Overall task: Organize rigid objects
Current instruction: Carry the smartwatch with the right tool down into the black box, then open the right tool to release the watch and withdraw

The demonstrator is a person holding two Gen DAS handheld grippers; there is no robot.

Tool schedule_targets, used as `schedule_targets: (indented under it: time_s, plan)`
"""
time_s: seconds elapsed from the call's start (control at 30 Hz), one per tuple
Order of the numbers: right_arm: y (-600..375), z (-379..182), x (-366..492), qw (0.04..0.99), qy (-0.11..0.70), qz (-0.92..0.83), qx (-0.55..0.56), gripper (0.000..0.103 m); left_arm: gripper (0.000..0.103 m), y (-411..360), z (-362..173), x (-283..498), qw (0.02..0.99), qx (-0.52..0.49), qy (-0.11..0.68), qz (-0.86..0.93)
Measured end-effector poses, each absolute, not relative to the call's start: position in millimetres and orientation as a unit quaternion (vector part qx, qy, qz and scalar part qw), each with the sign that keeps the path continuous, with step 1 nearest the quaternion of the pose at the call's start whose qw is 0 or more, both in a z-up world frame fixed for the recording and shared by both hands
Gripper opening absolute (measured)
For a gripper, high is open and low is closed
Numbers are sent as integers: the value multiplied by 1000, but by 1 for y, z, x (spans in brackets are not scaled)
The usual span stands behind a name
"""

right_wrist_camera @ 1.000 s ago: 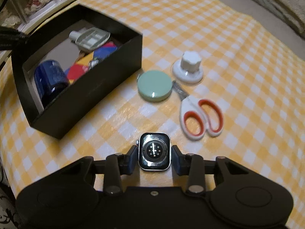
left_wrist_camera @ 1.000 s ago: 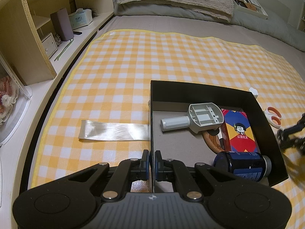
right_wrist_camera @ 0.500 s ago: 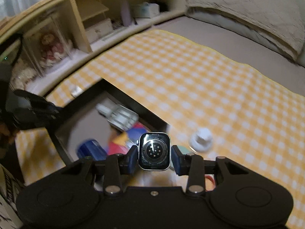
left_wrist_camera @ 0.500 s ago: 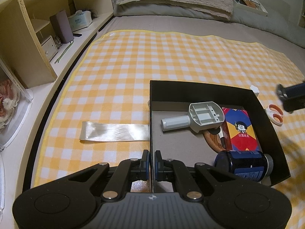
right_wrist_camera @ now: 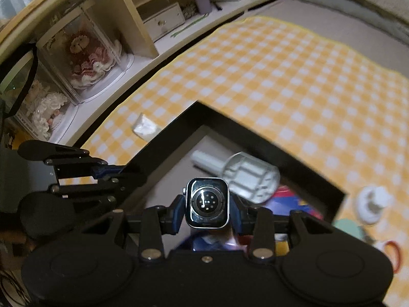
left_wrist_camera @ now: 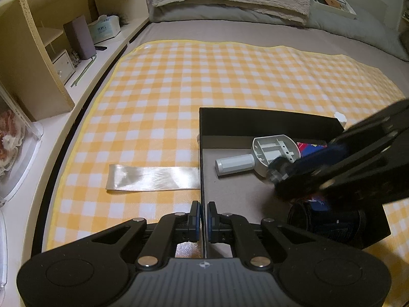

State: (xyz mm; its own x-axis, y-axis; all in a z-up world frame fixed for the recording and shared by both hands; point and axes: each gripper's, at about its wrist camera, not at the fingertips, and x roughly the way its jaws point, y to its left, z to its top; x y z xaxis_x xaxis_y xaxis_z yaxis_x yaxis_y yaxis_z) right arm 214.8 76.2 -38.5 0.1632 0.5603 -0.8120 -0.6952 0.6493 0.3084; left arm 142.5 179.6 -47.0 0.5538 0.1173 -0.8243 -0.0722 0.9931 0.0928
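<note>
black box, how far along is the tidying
Done: the black box already holds a white handled part, a colorful card box and a dark jar. In hand: the right gripper holds the watch over it; the left gripper clamps its wall. Left: the white knob outside.

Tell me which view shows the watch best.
The right wrist view: the watch sits sharp and centred between the right gripper's fingers, sensor back facing the camera, above the box. In the left wrist view it is only a blurred sliver.
</note>
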Motion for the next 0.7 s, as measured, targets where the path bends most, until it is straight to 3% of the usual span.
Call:
schedule_targets:
  time_s: [0.2,0.3,0.6,0.7]
  plan:
    - [90,-61,215,759,516,392,-54,40,5,179,-47,144,881,23,470,51]
    - [87,-63,218,760,519,388,-43,49,5,179,-48,145,880,24,471,52]
    - [83,-53,216,761,515,391,-47,51,5,178,-48,146,880,25,472,54]
    - [81,-50,214,763,513,391,-53,67,5,177,-48,146,880,23,472,54]
